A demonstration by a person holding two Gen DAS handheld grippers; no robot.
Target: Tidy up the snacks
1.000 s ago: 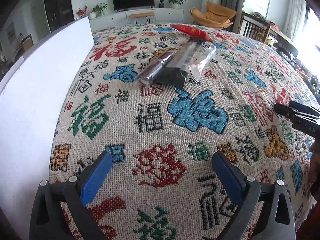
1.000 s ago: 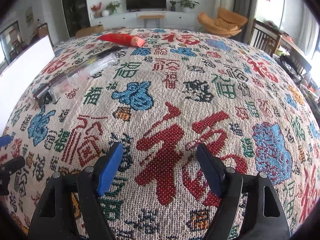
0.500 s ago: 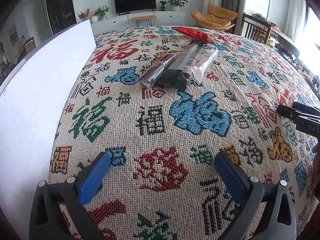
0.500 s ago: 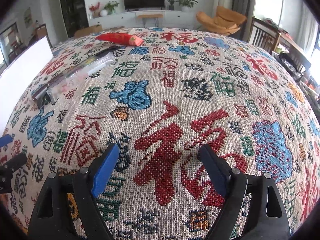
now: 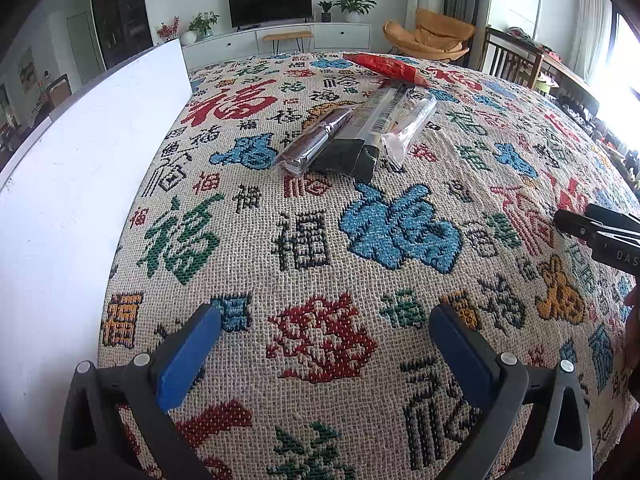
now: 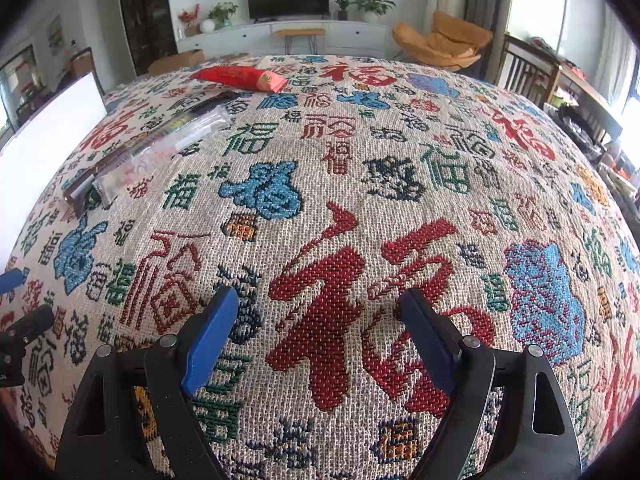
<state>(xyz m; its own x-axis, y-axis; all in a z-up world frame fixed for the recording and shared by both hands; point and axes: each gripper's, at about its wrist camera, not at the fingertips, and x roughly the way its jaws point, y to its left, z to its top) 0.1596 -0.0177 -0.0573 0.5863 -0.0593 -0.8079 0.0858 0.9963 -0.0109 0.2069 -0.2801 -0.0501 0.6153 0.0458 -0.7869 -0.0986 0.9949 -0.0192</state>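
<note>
Both grippers low over the patterned cloth (image 5: 392,236), nothing in either one. Left gripper (image 5: 324,350) spread wide, blue pads bare above the weave; right gripper (image 6: 318,330) likewise wide apart and empty, well short of any packet.

Further out, left of centre — three long packets bunched side by side and touching: a brown packet (image 5: 316,138), a dark green packet (image 5: 362,136) and a clear packet (image 5: 412,126). Long axes all running away from the grippers and a little to the right, near ends toward the left gripper, far ends toward the red packet (image 5: 386,68). Red one lying farthest back, just beyond the bunch, long axis crossing theirs at a slant (whether it touches the bunch is hard to tell).

Risks from here, as a judgement: packed that tightly, a pinch aimed at one packet likely to catch its neighbour too, or shove the whole bunch askew. Glossy film — prone to slipping out of the pads if taken by a thin end seal. Loose cloth apt to bunch up under a low sweep. White board (image 5: 80,184) along the left edge close enough to knock on a wide swing.
</note>
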